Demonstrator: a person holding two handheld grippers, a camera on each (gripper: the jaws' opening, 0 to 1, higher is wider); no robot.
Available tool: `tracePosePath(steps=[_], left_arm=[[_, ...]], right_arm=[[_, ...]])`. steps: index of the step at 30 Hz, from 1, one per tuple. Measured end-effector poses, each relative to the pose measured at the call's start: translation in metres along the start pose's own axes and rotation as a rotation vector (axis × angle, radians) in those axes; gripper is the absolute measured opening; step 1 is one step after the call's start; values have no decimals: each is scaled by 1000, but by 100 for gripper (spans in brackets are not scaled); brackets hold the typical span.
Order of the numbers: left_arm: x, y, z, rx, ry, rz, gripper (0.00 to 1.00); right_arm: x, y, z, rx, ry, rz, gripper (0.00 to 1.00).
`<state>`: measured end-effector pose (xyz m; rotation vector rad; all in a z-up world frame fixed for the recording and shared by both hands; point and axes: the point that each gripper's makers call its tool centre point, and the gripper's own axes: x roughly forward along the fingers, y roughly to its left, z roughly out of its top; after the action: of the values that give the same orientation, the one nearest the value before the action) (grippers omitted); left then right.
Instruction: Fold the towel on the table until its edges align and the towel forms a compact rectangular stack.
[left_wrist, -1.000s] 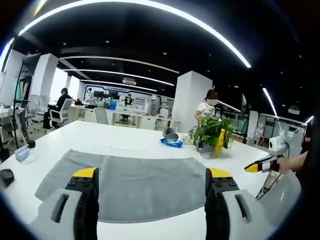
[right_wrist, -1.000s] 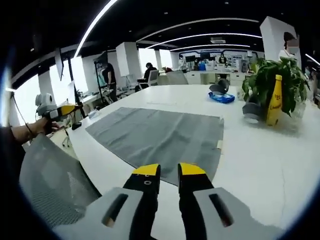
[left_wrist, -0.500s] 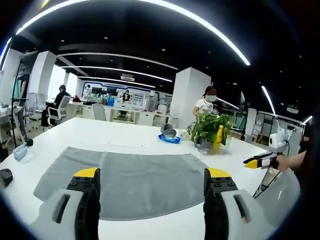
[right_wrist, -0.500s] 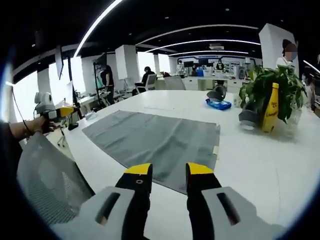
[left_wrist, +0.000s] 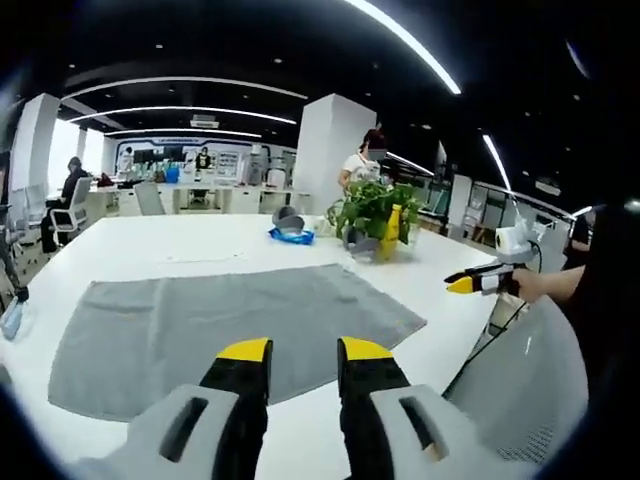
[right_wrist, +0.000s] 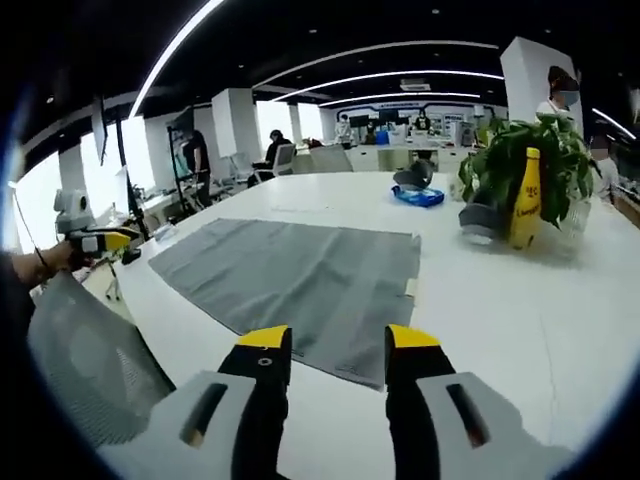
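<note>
Grey towel (left_wrist: 225, 320) flat, unfolded on white table (left_wrist: 150, 245), left gripper (left_wrist: 305, 352) above its near edge with jaws slightly parted, empty, right gripper (right_wrist: 338, 338) by the towel's near corner, jaws wider apart, empty.

Grey towel (left_wrist: 215, 325), flat, unfolded on table (left_wrist: 150, 240)

An open-plan office: long white counters (right_wrist: 520, 300), desk chairs (left_wrist: 68, 212), square pillars (left_wrist: 325, 150), strip ceiling lights (right_wrist: 180, 45), seated staff.
</note>
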<state>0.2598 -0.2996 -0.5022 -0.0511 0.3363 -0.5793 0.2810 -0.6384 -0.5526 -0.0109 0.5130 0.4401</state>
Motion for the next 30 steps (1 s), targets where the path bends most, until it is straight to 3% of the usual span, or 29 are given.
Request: tracePosePath(steps=[2, 8, 16, 18, 21, 25, 27, 30], left_arm=[[-1, -2, 2, -58, -15, -23, 25], [-2, 1, 3, -98, -21, -11, 24], [2, -13, 1, -97, 47, -66, 15], [1, -18, 11, -104, 53, -78, 8], [5, -26, 29, -60, 47, -110, 7], [21, -29, 52, 20, 33, -136, 8], [31, -32, 56, 59, 39, -150, 10], [45, -43, 66, 67, 14, -192, 20]], right_arm=[[6, -10, -9, -29, 57, -15, 35], [23, -37, -39, -48, 230, -47, 28], [40, -47, -52, 52, 292, -25, 16], [45, -47, -56, 115, 310, -10, 15], [50, -47, -56, 155, 308, 4, 14], [51, -47, -73, 191, 372, -8, 13], [53, -46, -79, 191, 387, -4, 11], [57, -44, -83, 191, 403, 1, 6]])
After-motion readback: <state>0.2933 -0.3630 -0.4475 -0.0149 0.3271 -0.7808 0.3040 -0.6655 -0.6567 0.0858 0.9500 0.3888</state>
